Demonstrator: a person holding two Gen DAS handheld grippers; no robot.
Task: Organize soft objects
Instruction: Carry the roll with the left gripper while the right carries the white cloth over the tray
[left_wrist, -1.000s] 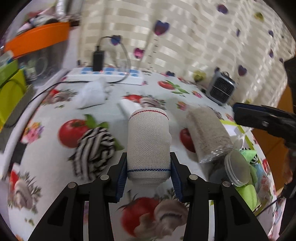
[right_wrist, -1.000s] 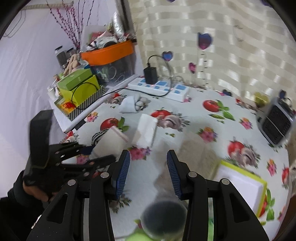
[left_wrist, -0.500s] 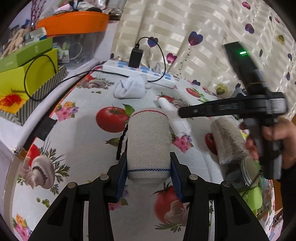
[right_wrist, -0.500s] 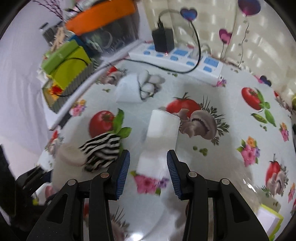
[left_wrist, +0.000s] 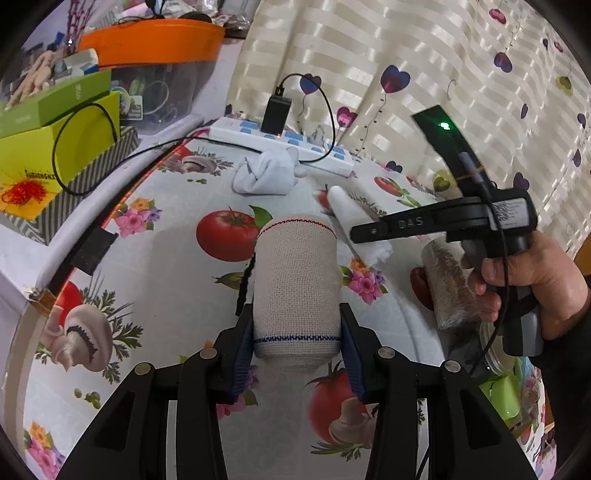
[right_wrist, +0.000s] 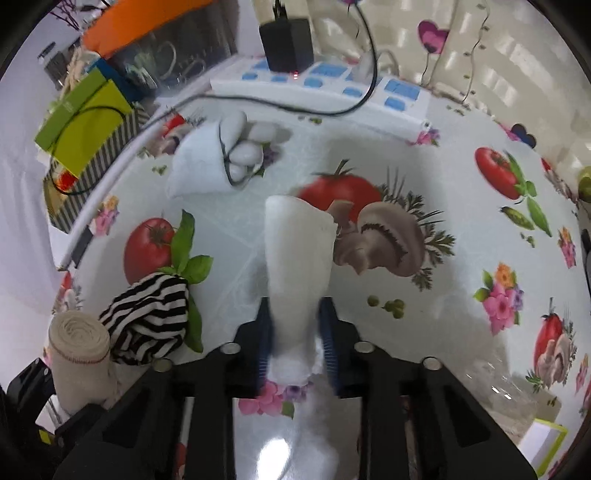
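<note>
A: Item one, the left gripper (left_wrist: 297, 349). State?

B: Closed on the beige bandage roll (left_wrist: 297, 291). Blue pads press both its sides near the blue-stitched end; the red-stitched end points away, and the roll is held above the tablecloth (left_wrist: 173, 266).

A: Item two, the right gripper (right_wrist: 295, 339).

B: Clamped on the white folded cloth (right_wrist: 297, 266). The near end is pinched between the pads; the far end reaches toward a printed mushroom. From the left wrist view, the person's hand (left_wrist: 535, 273) grips its handle, and a green light (left_wrist: 444, 126) glows on top.

A: Other soft goods?

B: A striped black-and-white fabric bundle (right_wrist: 147, 321), lying on the cloth just beside the bandage roll. A white bundle (right_wrist: 218, 158) with a thin black cord over it, farther back, near the power strip (right_wrist: 325, 88).

A: Surroundings?

B: A black charger (right_wrist: 286, 44) plugged into the strip. A lime-green box (left_wrist: 55, 147) on a striped box at the left edge. An orange tub (left_wrist: 151, 40) behind. A curtain (left_wrist: 443, 55) with heart prints.
</note>
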